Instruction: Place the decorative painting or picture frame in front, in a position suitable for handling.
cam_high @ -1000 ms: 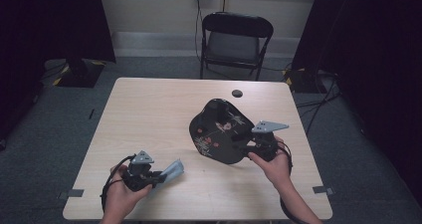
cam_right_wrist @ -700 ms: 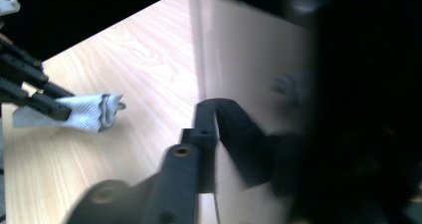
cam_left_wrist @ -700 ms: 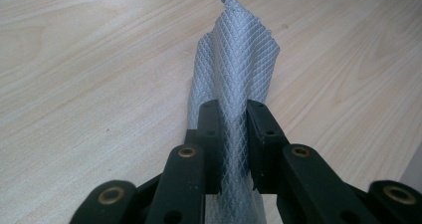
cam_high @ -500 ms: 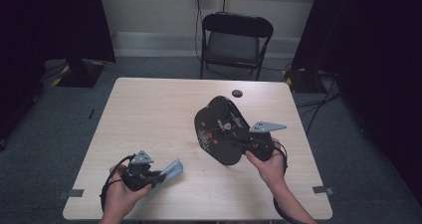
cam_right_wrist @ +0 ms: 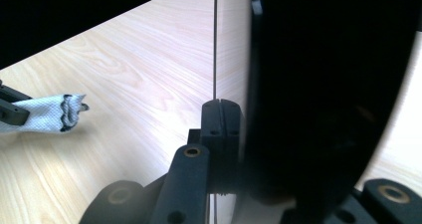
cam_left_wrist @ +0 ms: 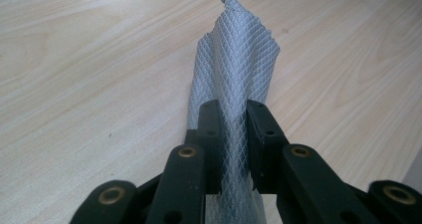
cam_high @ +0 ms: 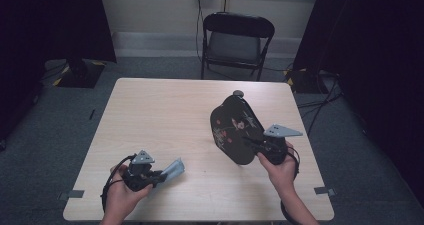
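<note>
High view is looking down on a light wooden table, and the person is working both grippers along the near edge. The left gripper is sitting close to the near left corner, with its jaws clamping a strip of grey mesh cloth that is sticking out toward the middle of the table. Up close in the left gripper view, the cloth is running straight up between the two black jaws; they are standing narrow and pinching it, and its free end is hanging over bare wood.

Over toward the right edge, the right gripper is pressing against a big black round dish with a small red and white flower pattern on its face. The dish is tilting up on its edge, not lying flat, its face turning toward the left side of the table. The right gripper view gets dark here: the dish is looming just beside the jaws, which are sitting closed right up against each other. I honestly can't tell whether its rim is pinched between them or just leaning on them.

A small dark knob is peeking out just behind the dish's top, toward the far edge. A black folding chair is standing beyond the far edge of the table.
</note>
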`<control>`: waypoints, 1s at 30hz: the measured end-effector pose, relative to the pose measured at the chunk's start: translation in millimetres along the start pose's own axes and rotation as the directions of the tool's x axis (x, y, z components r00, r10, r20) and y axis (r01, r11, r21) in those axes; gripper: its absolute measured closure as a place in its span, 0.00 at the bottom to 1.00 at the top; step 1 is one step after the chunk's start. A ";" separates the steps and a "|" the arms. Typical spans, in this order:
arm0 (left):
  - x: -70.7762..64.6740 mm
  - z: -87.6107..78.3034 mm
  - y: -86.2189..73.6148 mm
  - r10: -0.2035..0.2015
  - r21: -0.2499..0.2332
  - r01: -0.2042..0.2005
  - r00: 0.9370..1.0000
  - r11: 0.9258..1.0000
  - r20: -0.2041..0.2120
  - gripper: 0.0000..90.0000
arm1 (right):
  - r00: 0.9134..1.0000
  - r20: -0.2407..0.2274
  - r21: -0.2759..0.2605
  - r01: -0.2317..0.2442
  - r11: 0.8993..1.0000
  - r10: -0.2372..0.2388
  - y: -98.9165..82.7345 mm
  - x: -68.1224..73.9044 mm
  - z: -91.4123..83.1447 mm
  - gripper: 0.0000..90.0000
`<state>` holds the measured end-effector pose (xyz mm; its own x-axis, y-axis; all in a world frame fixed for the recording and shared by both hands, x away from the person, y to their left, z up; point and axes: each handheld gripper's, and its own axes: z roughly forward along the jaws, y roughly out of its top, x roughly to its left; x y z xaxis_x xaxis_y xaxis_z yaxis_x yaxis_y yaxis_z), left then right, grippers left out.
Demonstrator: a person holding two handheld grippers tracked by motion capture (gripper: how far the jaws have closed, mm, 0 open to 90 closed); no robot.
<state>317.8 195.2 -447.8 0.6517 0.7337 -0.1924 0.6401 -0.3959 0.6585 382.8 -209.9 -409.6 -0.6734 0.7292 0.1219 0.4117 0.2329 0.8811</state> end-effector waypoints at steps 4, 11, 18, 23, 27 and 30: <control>-1.0 0.5 2.0 0.005 -0.006 -0.005 1.000 1.000 -0.005 0.87 | 0.999 0.032 -0.026 -0.044 0.999 0.044 -11.3 -9.7 -17.5 0.91; -3.5 4.2 5.9 0.017 -0.008 -0.017 1.000 1.000 -0.003 0.87 | 0.993 0.070 -0.051 -0.093 0.994 0.096 -24.4 -15.0 -35.3 0.91; -6.2 12.9 10.5 0.032 0.001 -0.032 0.999 0.999 0.009 0.87 | 0.987 0.104 -0.055 -0.120 0.991 0.125 -29.2 -8.0 -41.9 0.90; -8.6 18.4 14.9 0.048 0.010 -0.049 0.999 0.999 0.023 0.87 | 0.986 0.109 -0.063 -0.119 0.991 0.126 -30.6 -5.3 -42.5 0.90; -9.4 22.0 17.0 0.056 0.014 -0.056 0.998 0.998 0.030 0.87 | 0.987 0.100 -0.056 -0.121 0.991 0.126 -32.8 -6.7 -41.3 0.87; -9.5 24.5 18.3 0.061 0.015 -0.062 0.998 0.998 0.029 0.87 | 0.987 0.104 -0.035 -0.118 0.992 0.121 -37.8 -6.1 -38.7 0.81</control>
<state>333.3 167.5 -451.8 0.7013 0.6916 -0.1730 0.6046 -0.4485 0.6583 347.6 -248.0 -426.0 -0.5509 0.8151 0.1792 0.4664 0.1226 0.8760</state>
